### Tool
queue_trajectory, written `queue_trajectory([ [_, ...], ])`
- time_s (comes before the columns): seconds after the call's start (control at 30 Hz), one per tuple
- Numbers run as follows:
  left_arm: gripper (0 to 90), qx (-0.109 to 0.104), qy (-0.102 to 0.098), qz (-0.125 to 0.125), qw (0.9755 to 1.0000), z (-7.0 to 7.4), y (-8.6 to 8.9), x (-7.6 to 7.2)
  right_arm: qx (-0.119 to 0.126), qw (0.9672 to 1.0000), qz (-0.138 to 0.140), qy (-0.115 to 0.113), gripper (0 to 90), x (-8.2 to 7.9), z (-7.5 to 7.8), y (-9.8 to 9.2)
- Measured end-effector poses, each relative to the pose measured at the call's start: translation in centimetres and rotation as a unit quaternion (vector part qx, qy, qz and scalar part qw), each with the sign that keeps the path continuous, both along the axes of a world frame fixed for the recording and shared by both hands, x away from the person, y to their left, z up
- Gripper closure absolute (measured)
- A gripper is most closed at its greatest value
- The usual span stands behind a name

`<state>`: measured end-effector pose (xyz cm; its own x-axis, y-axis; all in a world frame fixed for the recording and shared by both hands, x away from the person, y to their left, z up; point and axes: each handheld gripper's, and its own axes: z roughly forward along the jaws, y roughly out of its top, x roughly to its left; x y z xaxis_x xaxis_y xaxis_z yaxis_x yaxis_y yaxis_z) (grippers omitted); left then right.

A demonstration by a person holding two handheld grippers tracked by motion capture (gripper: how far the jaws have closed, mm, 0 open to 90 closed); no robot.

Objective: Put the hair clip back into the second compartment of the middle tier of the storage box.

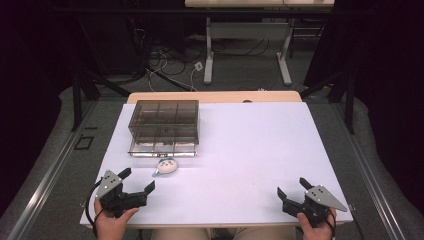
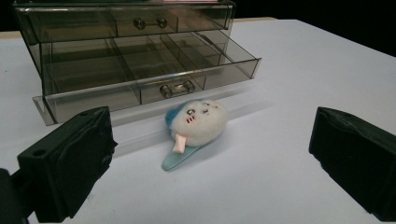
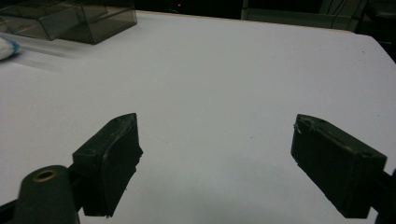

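A small white and blue plush toy [image 1: 165, 166] [image 2: 194, 125] lies on the white table [image 1: 250, 150], just in front of a smoky clear drawer box [image 1: 164, 125] [image 2: 130, 51]. The box's lower drawer [image 2: 154, 74] is pulled out, and its compartments look bare. My left gripper [image 1: 137, 181] [image 2: 210, 163] is open at the table's near left, a short way from the toy, with nothing between its jaws. My right gripper [image 1: 294, 186] [image 3: 215, 163] is open at the near right, over bare table. An edge of the toy [image 3: 5, 48] and the drawer box [image 3: 70, 18] show at the far left of the right gripper view.
The box stands at the back left of the table. Beyond the table's far edge are desk legs [image 1: 210, 50] and loose cables [image 1: 165, 65] on the floor. A hand holds each gripper at the near edge.
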<state>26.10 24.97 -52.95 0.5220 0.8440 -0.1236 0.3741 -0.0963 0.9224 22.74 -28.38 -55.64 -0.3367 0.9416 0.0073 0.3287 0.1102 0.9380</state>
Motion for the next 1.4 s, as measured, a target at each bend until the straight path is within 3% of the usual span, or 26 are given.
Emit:
queue_trajectory([
  [0.23,0.2,0.017,0.007,-0.006,0.9998,0.5,-0.6,0.8,0.001,1.0000,0.006,-0.002,14.9,0.0,0.0,0.1],
  [0.83,0.3,0.037,0.036,-0.001,0.9987,0.5,-1.6,2.7,0.003,0.9999,0.009,0.003,14.9,0.0,-0.1,0.0],
  [1.4,0.7,0.042,0.056,-0.010,0.9975,0.0,-2.9,4.4,0.004,0.9999,0.009,0.004,14.9,0.0,-0.2,0.0],
])
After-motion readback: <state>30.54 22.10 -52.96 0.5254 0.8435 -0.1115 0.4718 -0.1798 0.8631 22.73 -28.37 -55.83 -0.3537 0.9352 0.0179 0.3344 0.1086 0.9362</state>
